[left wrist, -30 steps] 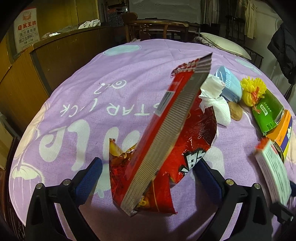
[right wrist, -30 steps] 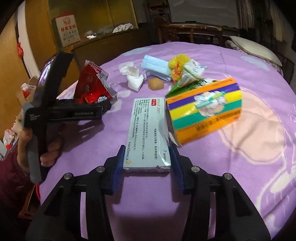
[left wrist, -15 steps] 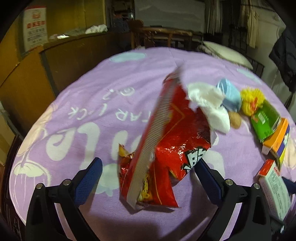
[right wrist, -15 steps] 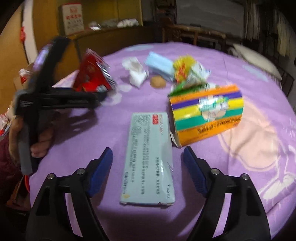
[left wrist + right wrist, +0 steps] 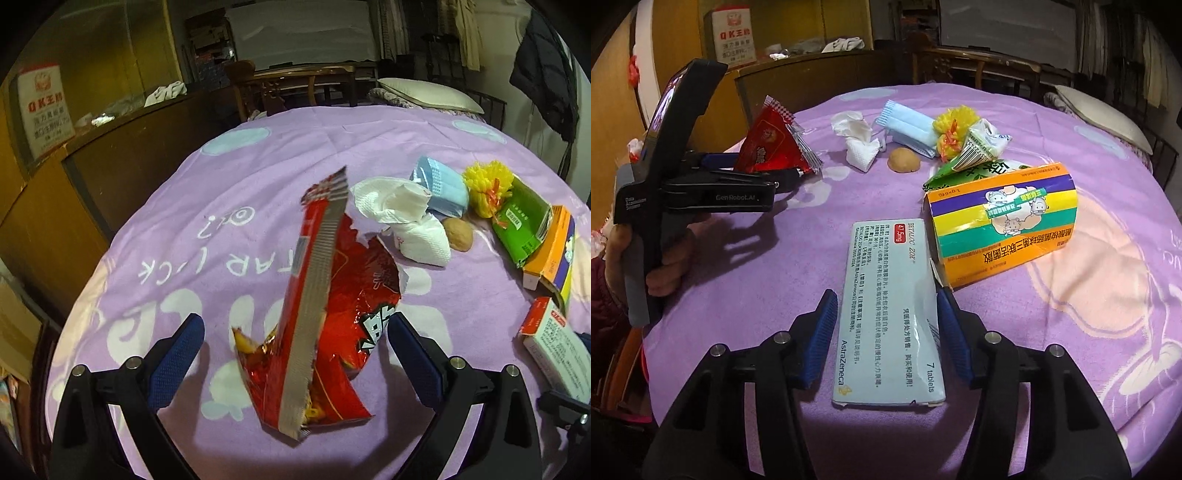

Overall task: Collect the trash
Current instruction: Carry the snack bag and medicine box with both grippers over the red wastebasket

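**Trash still spread over the table, two pieces bracketed**

No bin shows, and nothing looks collected; tissue [image 5: 858, 142], face mask [image 5: 908, 127], yellow pompom [image 5: 951, 125], green packet [image 5: 522, 225] and striped carton [image 5: 1001, 221] lie toward the far right edge of the purple tablecloth [image 5: 798, 254]; the right gripper [image 5: 886, 334] straddles the medicine box [image 5: 886, 306] near the front edge, jaws closing, pads just beside its sides; the left gripper [image 5: 295, 360] stands wide apart around the red snack bag [image 5: 332, 321], not touching it.
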Motion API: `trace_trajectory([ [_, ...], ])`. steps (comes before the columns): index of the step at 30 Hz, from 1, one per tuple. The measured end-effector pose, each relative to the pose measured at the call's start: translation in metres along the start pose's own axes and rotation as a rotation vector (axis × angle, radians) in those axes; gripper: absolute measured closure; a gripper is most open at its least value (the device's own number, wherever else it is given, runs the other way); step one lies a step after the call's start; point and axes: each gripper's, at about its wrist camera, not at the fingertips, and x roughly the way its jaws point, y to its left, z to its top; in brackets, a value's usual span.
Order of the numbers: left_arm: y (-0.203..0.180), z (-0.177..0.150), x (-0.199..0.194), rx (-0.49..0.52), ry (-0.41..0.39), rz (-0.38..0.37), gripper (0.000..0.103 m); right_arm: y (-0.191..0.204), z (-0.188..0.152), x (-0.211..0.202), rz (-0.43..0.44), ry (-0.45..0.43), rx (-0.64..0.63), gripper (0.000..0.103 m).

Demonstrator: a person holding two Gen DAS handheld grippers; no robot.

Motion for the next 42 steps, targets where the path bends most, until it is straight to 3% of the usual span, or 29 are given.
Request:
trace_trajectory([
  [3, -0.007, -0.002, 0.017, 0.033, 0.082, -0.046, 0.004, 0.001, 0.000, 0.001, 0.004, 0.005, -0.004, 0.043],
  [6, -0.006, -0.001, 0.018, 0.022, 0.073, -0.045, 0.005, 0.002, 0.000, 0.002, 0.003, 0.006, -0.002, 0.043],
  [8, -0.004, -0.001, 0.014, 0.013, 0.055, -0.056, 0.019, 0.002, 0.001, 0.001, 0.005, 0.001, 0.001, 0.043],
  [10, -0.003, -0.002, 0.008, 0.010, 0.027, -0.073, 0.042, 0.002, 0.001, 0.001, 0.005, -0.005, 0.005, 0.045],
  [11, -0.004, -0.002, 0.005, 0.012, 0.016, -0.069, 0.045, 0.001, 0.000, 0.000, -0.003, -0.015, 0.009, 0.055],
  [14, -0.001, -0.004, -0.008, -0.029, 0.007, -0.114, 0.059, 0.000, 0.000, -0.003, -0.007, -0.034, 0.012, 0.057],
  [16, 0.002, -0.006, -0.017, -0.062, 0.018, -0.154, 0.060, 0.001, 0.000, -0.006, -0.011, -0.048, 0.006, 0.057],
  [19, 0.010, -0.004, -0.039, -0.076, 0.005, -0.154, 0.060, 0.004, -0.001, -0.013, -0.025, -0.075, 0.001, 0.057],
  [22, 0.021, -0.003, -0.069, -0.096, -0.018, -0.156, 0.060, 0.005, -0.003, -0.024, 0.021, -0.092, 0.026, 0.057],
  [33, 0.045, -0.010, -0.179, -0.098, -0.146, -0.097, 0.060, 0.033, 0.016, -0.101, 0.118, -0.257, -0.003, 0.057],
  [42, 0.068, -0.038, -0.264, -0.112, -0.224, -0.064, 0.059, 0.062, 0.020, -0.155, 0.192, -0.342, -0.031, 0.057],
])
